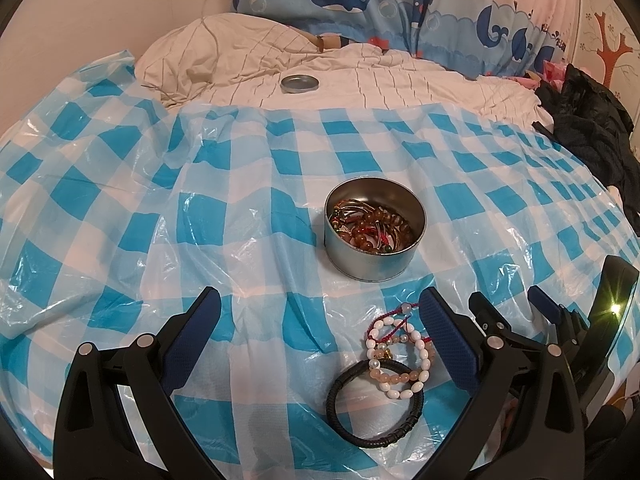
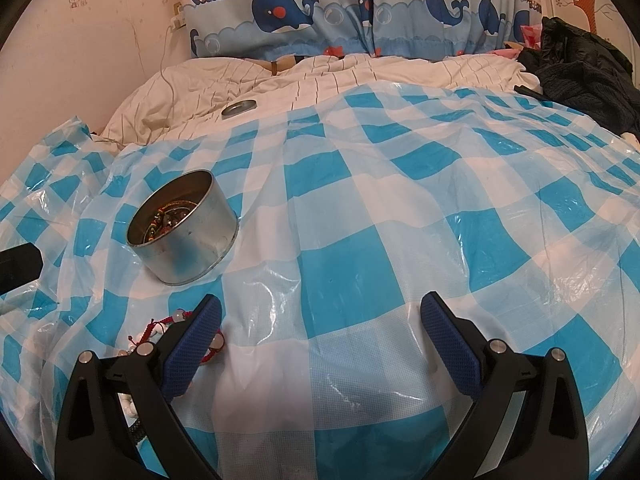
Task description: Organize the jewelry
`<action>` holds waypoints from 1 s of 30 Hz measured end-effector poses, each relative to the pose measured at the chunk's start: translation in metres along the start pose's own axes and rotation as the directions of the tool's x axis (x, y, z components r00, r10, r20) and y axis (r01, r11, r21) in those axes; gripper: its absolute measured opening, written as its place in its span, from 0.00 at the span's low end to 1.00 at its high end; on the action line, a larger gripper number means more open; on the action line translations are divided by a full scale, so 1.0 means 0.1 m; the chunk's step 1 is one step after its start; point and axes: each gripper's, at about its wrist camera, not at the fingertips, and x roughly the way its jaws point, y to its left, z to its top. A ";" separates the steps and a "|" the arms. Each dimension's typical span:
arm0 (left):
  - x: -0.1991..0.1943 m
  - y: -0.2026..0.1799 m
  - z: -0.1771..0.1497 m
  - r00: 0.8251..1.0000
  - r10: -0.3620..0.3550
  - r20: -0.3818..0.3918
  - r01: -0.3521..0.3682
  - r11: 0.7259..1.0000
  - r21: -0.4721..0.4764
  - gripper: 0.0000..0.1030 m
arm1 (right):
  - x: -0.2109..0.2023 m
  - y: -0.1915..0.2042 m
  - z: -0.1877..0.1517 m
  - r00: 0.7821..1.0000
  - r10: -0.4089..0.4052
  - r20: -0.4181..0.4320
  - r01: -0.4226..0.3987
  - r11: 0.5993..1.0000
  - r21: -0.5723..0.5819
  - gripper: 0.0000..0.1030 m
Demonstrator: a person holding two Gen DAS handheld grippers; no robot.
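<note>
Roughly midway, by my reading. Round metal tin [image 1: 375, 229] stands open on the blue-and-white checked plastic sheet [image 1: 160, 208] spread over the bed, and already holds a tangle of amber and reddish bead bracelets [image 1: 372, 226]. Its lid [image 1: 299, 83] lies well apart, up on the striped bedding near the pillow.

Left to do: a small pile sits on the sheet in front of the tin, nearer the cameras. It comprises a white bead bracelet [image 1: 400, 354], a peach bead bracelet [image 1: 394, 378], a red cord with a pale bead [image 1: 394, 314] and a black braided bangle [image 1: 374, 400], all overlapping. These look due for the tin, then probably the lid.

Left gripper [image 1: 320, 312]: spread wide, holding nothing. The pile lies between its fingers, toward the right-hand one; whether that finger touches the red cord is hard to tell from this angle.

Right gripper [image 2: 320, 314]: also spread wide, empty, over bare sheet. In the right wrist view its left-hand finger [image 2: 194, 344] partly covers the same pile; contact unclear. The tin sits up and to the left in that view.

Judgement: the left gripper is better placed for the next pick.
</note>
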 end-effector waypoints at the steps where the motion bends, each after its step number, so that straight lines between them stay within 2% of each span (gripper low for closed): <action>1: 0.02 -0.03 0.04 1.000 -0.001 0.001 0.001 1.000 -0.001 0.92 | 0.00 0.00 0.00 1.000 -0.001 -0.001 0.001 1.000 -0.001 0.93; 4: -0.01 0.05 0.02 1.000 -0.017 0.007 0.017 1.000 -0.020 0.92 | 0.01 -0.01 -0.01 1.000 0.001 -0.012 -0.001 1.000 -0.001 0.93; 9: -0.01 0.40 0.05 1.000 -0.014 0.002 0.015 0.993 -0.118 0.92 | -0.01 -0.09 -0.02 0.999 0.037 -0.023 -0.037 0.999 0.028 0.93; 13: -0.02 0.79 -0.03 1.000 -0.007 -0.017 0.003 0.974 -0.228 0.92 | -0.03 -0.11 0.02 0.997 0.065 -0.032 -0.063 0.996 0.055 0.93; 16: 0.03 0.97 -0.12 0.998 -0.039 -0.047 0.025 0.962 -0.272 0.92 | -0.07 -0.08 0.03 0.994 0.101 -0.039 -0.099 0.994 0.054 0.93; 19: 0.07 0.95 -0.18 0.996 -0.056 -0.074 0.036 0.968 -0.249 0.92 | -0.09 0.01 0.03 0.992 0.111 -0.056 -0.111 0.994 0.008 0.93; 24: 0.08 0.73 -0.20 0.995 -0.055 -0.079 0.044 0.989 -0.139 0.92 | -0.09 0.17 0.03 0.991 0.099 -0.089 -0.107 0.990 -0.087 0.93; 30: 0.13 0.41 -0.25 0.991 -0.075 -0.111 0.076 0.997 0.008 0.92 | -0.14 0.12 0.08 0.994 0.068 -0.082 -0.076 0.993 -0.088 0.93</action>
